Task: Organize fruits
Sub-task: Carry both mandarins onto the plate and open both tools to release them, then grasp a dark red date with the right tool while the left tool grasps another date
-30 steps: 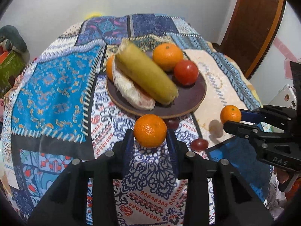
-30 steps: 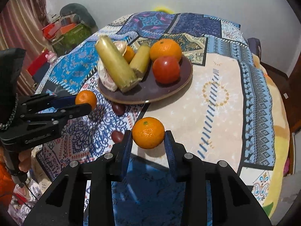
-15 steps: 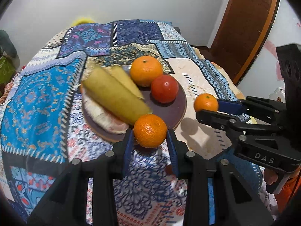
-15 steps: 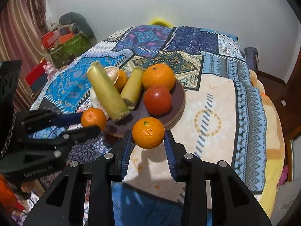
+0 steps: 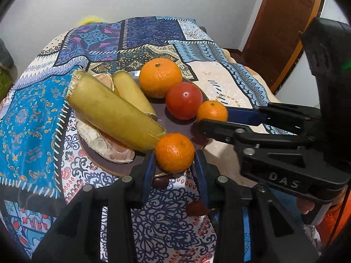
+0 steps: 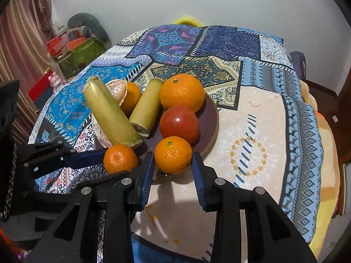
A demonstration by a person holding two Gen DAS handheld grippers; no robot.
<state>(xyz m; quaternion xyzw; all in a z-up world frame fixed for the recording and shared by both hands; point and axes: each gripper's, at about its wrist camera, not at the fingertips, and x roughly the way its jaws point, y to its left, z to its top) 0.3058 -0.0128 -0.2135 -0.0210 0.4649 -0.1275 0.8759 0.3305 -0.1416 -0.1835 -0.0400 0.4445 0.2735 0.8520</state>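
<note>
You are at the placing step: your left claw [image 5: 174, 161] grips one mandarin [image 5: 174, 152] over the plate's [image 5: 175, 125] six o'clock rim, your right claw [image 6: 172, 161] grips another mandarin [image 6: 172, 154] beside the tomato [image 6: 179, 125]. Next, lower both onto bare plate and release.

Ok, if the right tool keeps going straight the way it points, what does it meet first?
Probably the red tomato on the brown plate. It sits just beyond the mandarin the right tool holds. Depth is unclear, so the mandarin may touch first.
</note>
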